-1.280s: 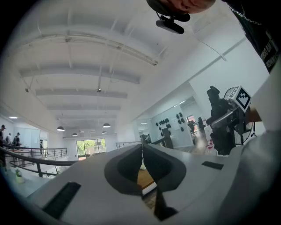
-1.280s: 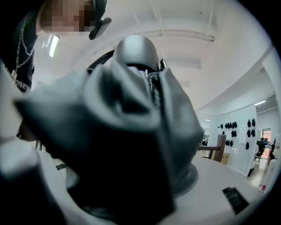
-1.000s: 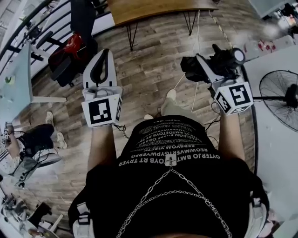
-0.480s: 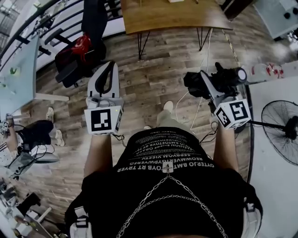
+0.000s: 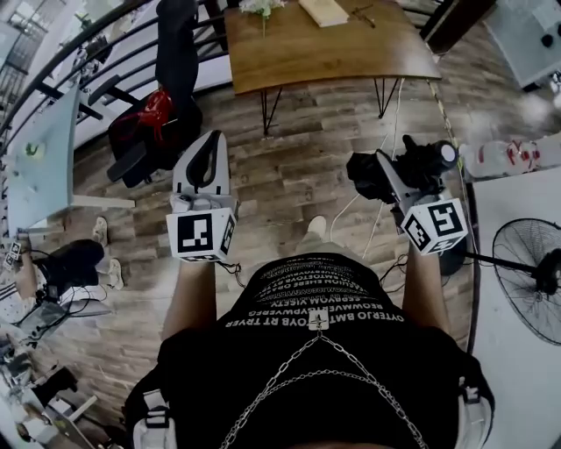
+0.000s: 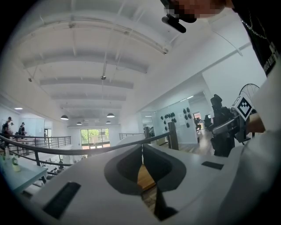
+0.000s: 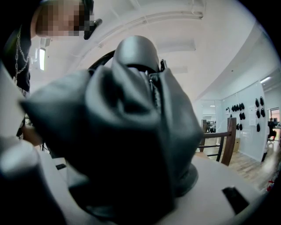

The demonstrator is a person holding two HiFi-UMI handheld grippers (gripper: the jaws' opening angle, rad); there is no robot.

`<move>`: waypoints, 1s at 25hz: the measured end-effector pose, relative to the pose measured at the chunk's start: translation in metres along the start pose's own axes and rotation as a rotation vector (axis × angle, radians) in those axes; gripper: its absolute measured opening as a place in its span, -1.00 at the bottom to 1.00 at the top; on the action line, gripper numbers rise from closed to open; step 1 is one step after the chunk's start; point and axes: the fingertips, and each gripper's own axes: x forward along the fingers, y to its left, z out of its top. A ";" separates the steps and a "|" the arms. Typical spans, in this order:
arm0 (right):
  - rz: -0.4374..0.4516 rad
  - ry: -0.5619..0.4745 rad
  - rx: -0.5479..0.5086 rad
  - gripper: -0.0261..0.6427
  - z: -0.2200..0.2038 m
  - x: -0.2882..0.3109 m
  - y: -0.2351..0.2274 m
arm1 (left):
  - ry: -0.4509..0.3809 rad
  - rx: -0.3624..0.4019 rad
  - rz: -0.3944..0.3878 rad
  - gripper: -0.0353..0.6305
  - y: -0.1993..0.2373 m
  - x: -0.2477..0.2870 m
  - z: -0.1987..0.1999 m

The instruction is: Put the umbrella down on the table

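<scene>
A folded black umbrella point(image 5: 412, 165) sits between the jaws of my right gripper point(image 5: 386, 173), which is shut on it and held out in front of the person, above the wood floor. Seen from the right gripper view, the umbrella point(image 7: 131, 127) fills nearly the whole picture, its rounded end pointing up. My left gripper point(image 5: 212, 138) is at the left, shut and empty, and its tips point(image 6: 141, 146) meet in the left gripper view. The wooden table point(image 5: 289, 48) stands ahead at the top, short of both grippers.
A book point(image 5: 324, 10) and flowers point(image 5: 261, 7) lie on the table's far part. A black chair with a red bag point(image 5: 153, 110) stands left of the table. A standing fan point(image 5: 530, 281) is at the right, a pale desk point(image 5: 44, 149) at the left.
Both grippers have moved toward the wooden table, which now shows far more of its top. The umbrella stays in the right gripper.
</scene>
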 end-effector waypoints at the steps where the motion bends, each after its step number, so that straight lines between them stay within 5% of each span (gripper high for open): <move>1: 0.002 -0.002 0.001 -0.08 0.001 0.002 -0.008 | 0.005 0.004 0.000 -0.80 -0.003 0.008 0.001; 10: 0.040 -0.034 0.008 -0.08 0.004 0.012 -0.067 | -0.013 0.012 0.018 -0.80 -0.036 0.063 0.024; 25: 0.074 -0.050 0.053 -0.08 -0.014 0.020 -0.094 | 0.049 0.070 0.054 -0.80 -0.061 0.061 0.005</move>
